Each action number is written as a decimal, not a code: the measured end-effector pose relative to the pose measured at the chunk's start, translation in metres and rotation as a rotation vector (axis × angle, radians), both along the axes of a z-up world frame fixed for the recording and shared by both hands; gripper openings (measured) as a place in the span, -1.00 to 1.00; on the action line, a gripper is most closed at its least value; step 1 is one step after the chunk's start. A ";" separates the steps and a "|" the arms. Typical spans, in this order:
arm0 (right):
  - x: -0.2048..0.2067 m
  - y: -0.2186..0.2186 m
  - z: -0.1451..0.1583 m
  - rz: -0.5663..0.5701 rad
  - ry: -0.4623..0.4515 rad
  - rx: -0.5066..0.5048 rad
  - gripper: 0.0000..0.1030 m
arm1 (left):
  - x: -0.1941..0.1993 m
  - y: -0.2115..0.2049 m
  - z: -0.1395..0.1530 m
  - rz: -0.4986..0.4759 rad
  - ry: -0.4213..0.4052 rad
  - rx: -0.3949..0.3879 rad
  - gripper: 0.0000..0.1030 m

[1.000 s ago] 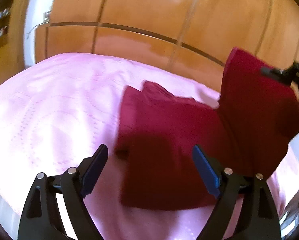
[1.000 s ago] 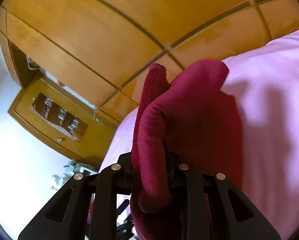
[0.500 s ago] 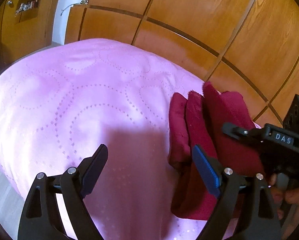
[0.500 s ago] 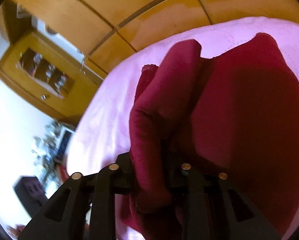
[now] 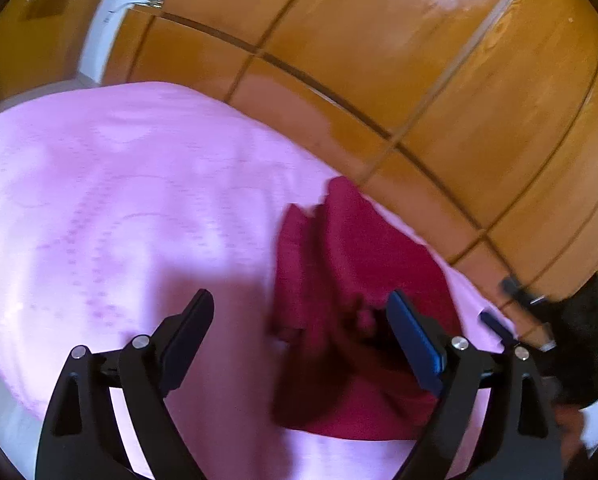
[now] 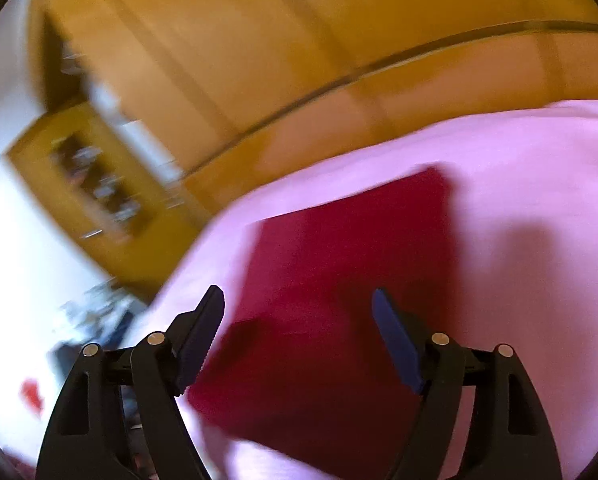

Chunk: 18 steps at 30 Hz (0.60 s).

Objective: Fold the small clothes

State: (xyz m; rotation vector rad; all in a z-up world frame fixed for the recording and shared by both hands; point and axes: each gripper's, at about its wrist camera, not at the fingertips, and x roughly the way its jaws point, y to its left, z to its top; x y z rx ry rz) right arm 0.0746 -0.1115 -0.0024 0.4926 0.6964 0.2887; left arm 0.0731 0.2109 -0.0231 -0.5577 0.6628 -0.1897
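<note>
Folded dark-red plush cloth lying flat on pink dotted-pattern bedspread. Right hand-held gripper opening, jaws clear above cloth. Left hand-held gripper hovering released, gripping nothing.

1 dark red cloth, folded. 1 pink bedspread. 2 grippers: left gripper, right gripper, 2 fingers ea. 1 wood wardrobe w/ several panels. 1 wood shelf unit.

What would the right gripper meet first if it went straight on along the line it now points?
Most likely the dark red cloth lying on the pink bedspread: the right gripper, jaws opening and empty, aims down at it. Blur leaves depth unclear.
</note>
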 end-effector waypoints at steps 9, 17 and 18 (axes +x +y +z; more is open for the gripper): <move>-0.011 -0.067 -0.038 -0.253 0.143 -0.188 0.64 | 0.032 -0.052 0.015 -0.187 0.054 0.015 0.70; 0.007 -0.050 -0.054 -0.187 0.153 -0.235 0.73 | 0.062 -0.070 -0.004 -0.238 0.187 0.030 -0.69; 0.011 -0.046 -0.054 -0.181 0.154 -0.233 0.73 | 0.059 -0.066 -0.002 -0.235 0.179 0.033 -0.73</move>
